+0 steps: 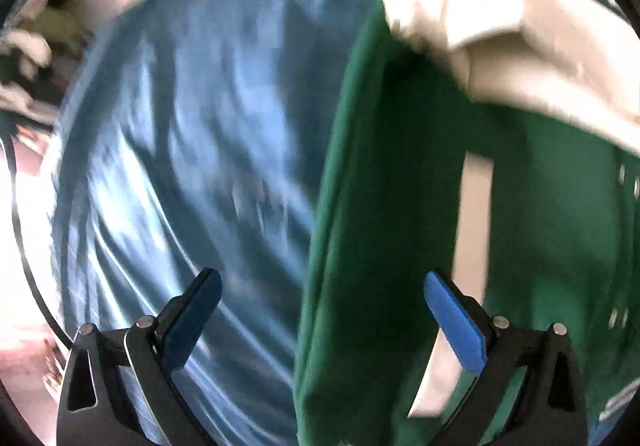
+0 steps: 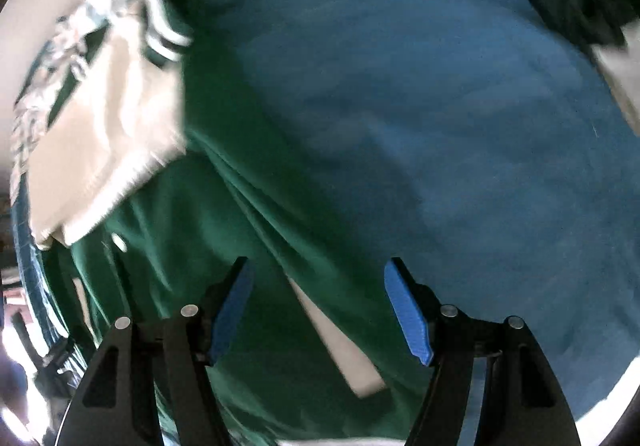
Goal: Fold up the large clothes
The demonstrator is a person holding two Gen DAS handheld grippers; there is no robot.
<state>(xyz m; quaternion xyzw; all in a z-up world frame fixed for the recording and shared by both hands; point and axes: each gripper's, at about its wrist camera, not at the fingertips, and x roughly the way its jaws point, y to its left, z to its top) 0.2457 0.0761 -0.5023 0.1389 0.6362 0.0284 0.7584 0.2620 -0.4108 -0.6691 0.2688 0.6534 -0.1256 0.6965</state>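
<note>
Fabric fills both blurred views. In the left wrist view the left gripper (image 1: 322, 320) stands spread wide at the bottom of the frame, its blue pads (image 1: 454, 320) apart with nothing between them. Beyond it a blue cloth (image 1: 192, 134) covers the left and centre, a green garment (image 1: 380, 226) runs down the right half, and a cream sleeve (image 1: 520, 46) crosses the upper right. In the right wrist view the right gripper (image 2: 318, 310) is likewise spread and holds nothing. The green garment (image 2: 224, 198) lies across the lower left and centre, the cream sleeve (image 2: 108, 142) with its green-and-white striped cuff (image 2: 164, 38) sits at upper left, and the blue cloth (image 2: 440, 106) takes the right.
</note>
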